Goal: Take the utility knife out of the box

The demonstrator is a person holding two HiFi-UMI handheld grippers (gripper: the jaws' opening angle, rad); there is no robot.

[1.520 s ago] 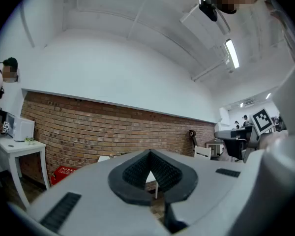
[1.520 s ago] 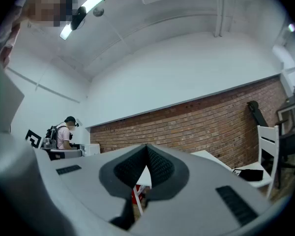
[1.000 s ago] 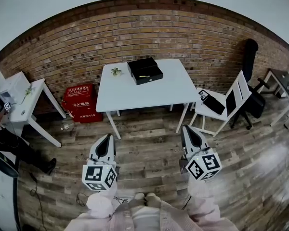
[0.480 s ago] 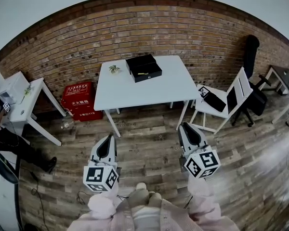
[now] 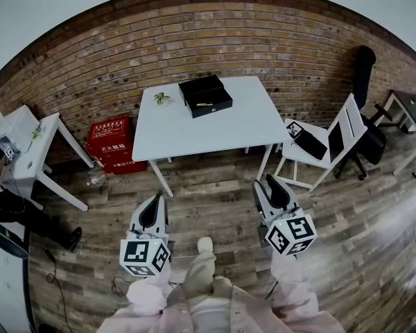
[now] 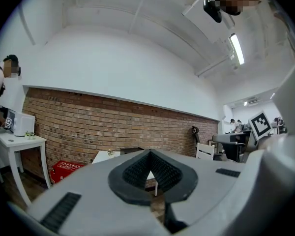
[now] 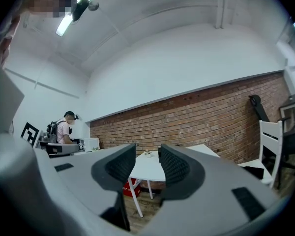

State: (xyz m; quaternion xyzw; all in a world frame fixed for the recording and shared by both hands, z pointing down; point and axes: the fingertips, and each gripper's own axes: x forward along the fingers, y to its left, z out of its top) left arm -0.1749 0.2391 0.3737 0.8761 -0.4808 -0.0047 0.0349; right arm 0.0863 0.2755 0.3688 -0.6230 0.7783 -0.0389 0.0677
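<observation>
A black box (image 5: pixel 206 96) stands open at the back of a white table (image 5: pixel 194 127) by the brick wall, well ahead of both grippers. Something small and yellowish lies at its front edge; I cannot make out the utility knife. My left gripper (image 5: pixel 154 198) is held level over the wooden floor, its jaws shut with nothing between them (image 6: pixel 150 155). My right gripper (image 5: pixel 267 184) is level too; its jaws are opening and the gap between them is empty (image 7: pixel 147 160). The table (image 7: pixel 150 170) shows through that gap.
A small plant (image 5: pixel 162 98) sits left of the box. A red case (image 5: pixel 113 144) stands on the floor by the table's left legs. A white chair (image 5: pixel 322 148) with a black item stands at the right, and a small white table (image 5: pixel 35 144) and a seated person (image 5: pixel 7 207) at the left.
The right gripper's jaws have parted from shut to a clear gap. My foot has stepped forward between the grippers. The left jaws stay shut.
</observation>
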